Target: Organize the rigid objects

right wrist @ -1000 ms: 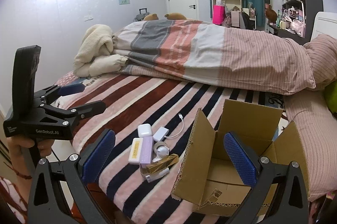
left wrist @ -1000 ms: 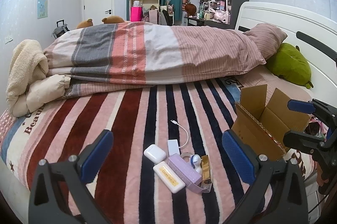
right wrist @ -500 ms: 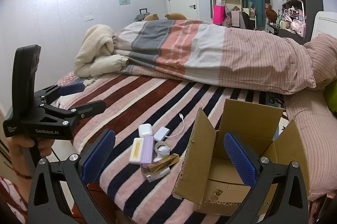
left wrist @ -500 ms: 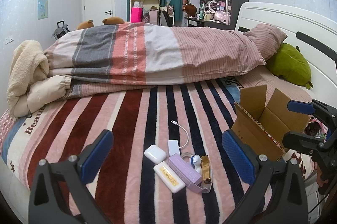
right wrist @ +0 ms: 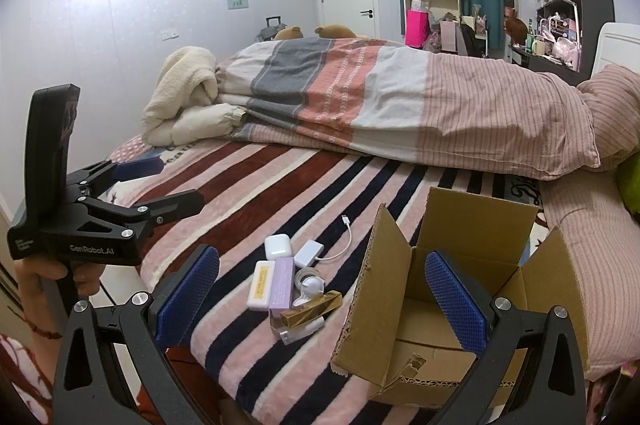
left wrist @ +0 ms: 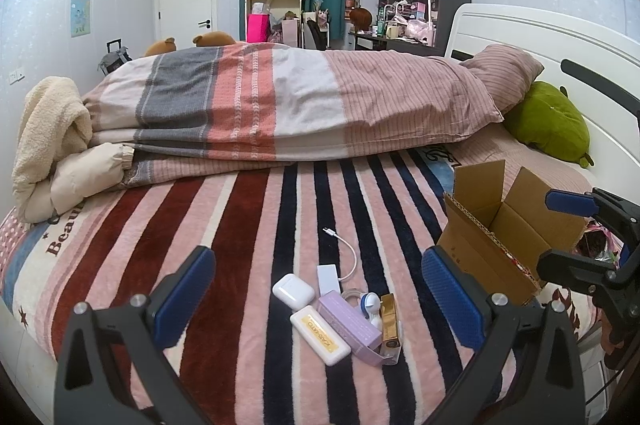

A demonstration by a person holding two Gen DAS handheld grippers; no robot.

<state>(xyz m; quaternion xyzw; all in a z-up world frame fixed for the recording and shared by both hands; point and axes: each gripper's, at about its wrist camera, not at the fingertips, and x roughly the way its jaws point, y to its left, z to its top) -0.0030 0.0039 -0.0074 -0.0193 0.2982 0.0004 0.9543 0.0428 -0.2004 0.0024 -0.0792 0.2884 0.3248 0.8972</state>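
Observation:
A cluster of small items lies on the striped blanket: a white earbud case (left wrist: 293,288), a white cable adapter (left wrist: 329,274), a cream bar (left wrist: 319,335), a lilac box (left wrist: 349,319), a gold box (left wrist: 390,320) and a small white-blue piece (left wrist: 370,303). The same cluster shows in the right wrist view (right wrist: 291,281). An open cardboard box (right wrist: 456,289) stands right of it, empty as far as I see. My left gripper (left wrist: 316,299) is open, above the near side of the cluster. My right gripper (right wrist: 320,299) is open, in front of the box and cluster.
A folded striped quilt (left wrist: 300,105) and cream blanket (left wrist: 52,141) lie across the far side of the bed. A green plush (left wrist: 548,125) sits by the white headboard. The bed's near edge runs just below the items.
The left gripper has barely moved. The right wrist view has shifted slightly; the box and items sit a little differently in frame. Nothing was taken hold of.

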